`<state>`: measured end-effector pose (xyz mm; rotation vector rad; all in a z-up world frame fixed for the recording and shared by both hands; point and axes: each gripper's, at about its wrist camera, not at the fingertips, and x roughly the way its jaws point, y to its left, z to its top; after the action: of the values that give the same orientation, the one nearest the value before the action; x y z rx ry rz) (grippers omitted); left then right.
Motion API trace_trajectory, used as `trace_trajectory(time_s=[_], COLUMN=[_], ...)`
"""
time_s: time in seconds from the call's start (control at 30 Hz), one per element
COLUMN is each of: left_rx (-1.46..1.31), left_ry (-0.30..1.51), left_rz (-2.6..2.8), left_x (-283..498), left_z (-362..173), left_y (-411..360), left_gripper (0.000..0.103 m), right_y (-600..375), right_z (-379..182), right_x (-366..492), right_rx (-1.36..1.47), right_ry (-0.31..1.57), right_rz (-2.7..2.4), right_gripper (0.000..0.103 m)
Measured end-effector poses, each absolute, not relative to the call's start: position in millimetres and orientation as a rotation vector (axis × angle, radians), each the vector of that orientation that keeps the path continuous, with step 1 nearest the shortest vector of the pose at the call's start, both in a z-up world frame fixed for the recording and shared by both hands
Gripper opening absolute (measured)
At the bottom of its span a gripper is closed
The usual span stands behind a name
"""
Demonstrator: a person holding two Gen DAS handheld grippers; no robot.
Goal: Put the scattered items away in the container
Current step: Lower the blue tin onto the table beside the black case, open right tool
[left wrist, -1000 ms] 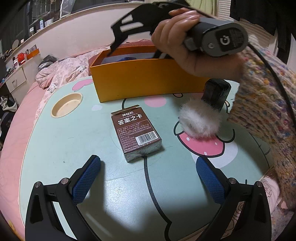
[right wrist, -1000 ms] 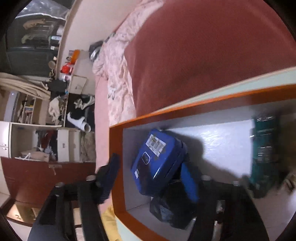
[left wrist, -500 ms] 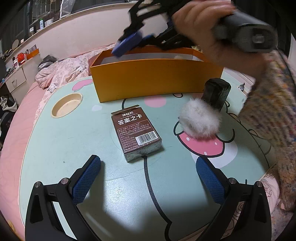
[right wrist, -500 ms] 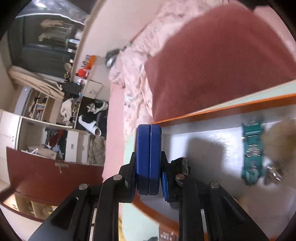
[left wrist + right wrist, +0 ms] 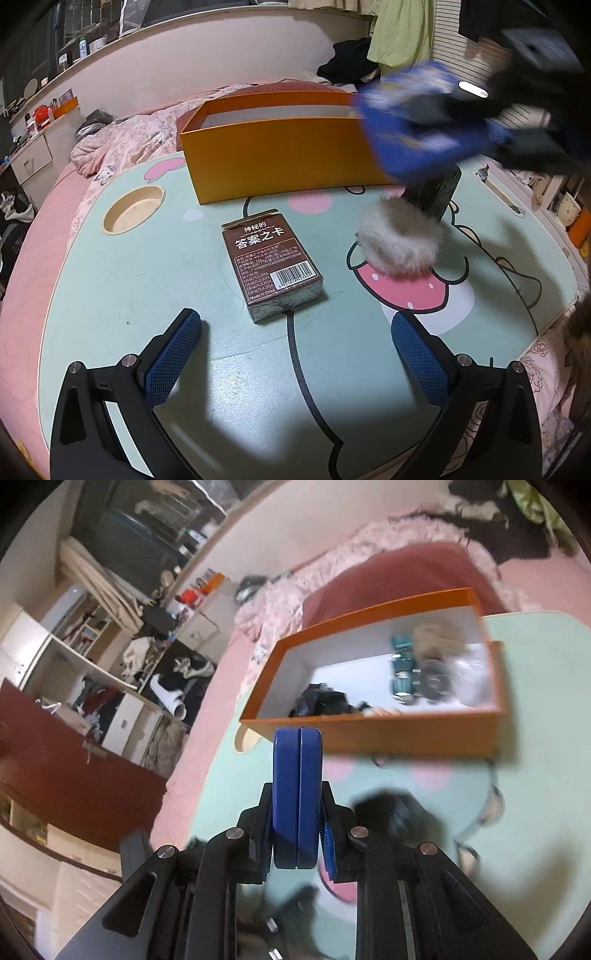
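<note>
Left wrist view: your left gripper (image 5: 295, 320), released; card box (image 5: 271, 267) at twelve o'clock, long axis eleven-to-five. Your right gripper (image 5: 297, 797) grasps a blue case (image 5: 295, 760).

Pale green cartoon-print worktop (image 5: 122, 295) carrying a few loose items.

An orange open-top box (image 5: 280, 162) sits at the far side, with a round recessed cup holder (image 5: 133, 209) moulded into the surface to its left. A brown card pack (image 5: 271, 264) lies flat near the middle. To its right rests a fluffy grey-white pompom (image 5: 400, 242), touching a dark upright object (image 5: 441, 192) behind it.
</note>
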<state>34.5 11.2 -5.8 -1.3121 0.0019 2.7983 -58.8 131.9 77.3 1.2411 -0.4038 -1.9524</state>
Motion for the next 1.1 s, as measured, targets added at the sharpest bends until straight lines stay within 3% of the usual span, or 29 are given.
trace_trajectory(time_s=[0.23, 0.33, 0.47, 0.63, 0.7, 0.73, 0.77, 0.97, 1.03, 1.1], left_rx=[-1.312, -1.313, -1.313, -1.313, -1.313, -1.313, -1.313, -1.313, -1.314, -1.309], left_ry=[0.003, 0.004, 0.003, 0.003, 0.002, 0.002, 0.002, 0.002, 0.001, -0.013], left_rz=[2.799, 2.797, 2.797, 2.798, 2.798, 2.798, 2.799, 2.800, 2.804, 2.804], left_x=[34, 34, 33, 33, 33, 33, 33, 32, 32, 31], left_z=[-6, -6, -6, -5, -6, -6, -6, -6, -6, -5], left_y=[11, 10, 11, 12, 12, 12, 11, 12, 12, 9], left_gripper=[0.103, 0.103, 0.103, 0.103, 0.103, 0.103, 0.103, 0.103, 0.103, 0.103], right_y=[207, 210, 200, 182, 184, 188, 190, 187, 173, 161], right_z=[54, 31, 20, 22, 29, 34, 37, 36, 31, 21], right_x=[-42, -47, -58, -55, -49, -43, -39, -1, 17, 28], right_rx=[1.261, 1.349, 1.360, 1.344, 1.311, 1.291, 1.275, 1.255, 1.211, 1.179], right_ry=[-0.502, -0.471, -0.571, -0.472, -0.442, -0.420, -0.399, -0.180, -0.049, 0.118], right_rz=[-2.016, -2.072, -1.959, -2.024, -2.090, -2.174, -2.259, -2.432, -2.496, -2.555], right_gripper=[0.020, 0.021, 0.023, 0.045, 0.080, 0.089, 0.093, 0.093, 0.101, 0.103])
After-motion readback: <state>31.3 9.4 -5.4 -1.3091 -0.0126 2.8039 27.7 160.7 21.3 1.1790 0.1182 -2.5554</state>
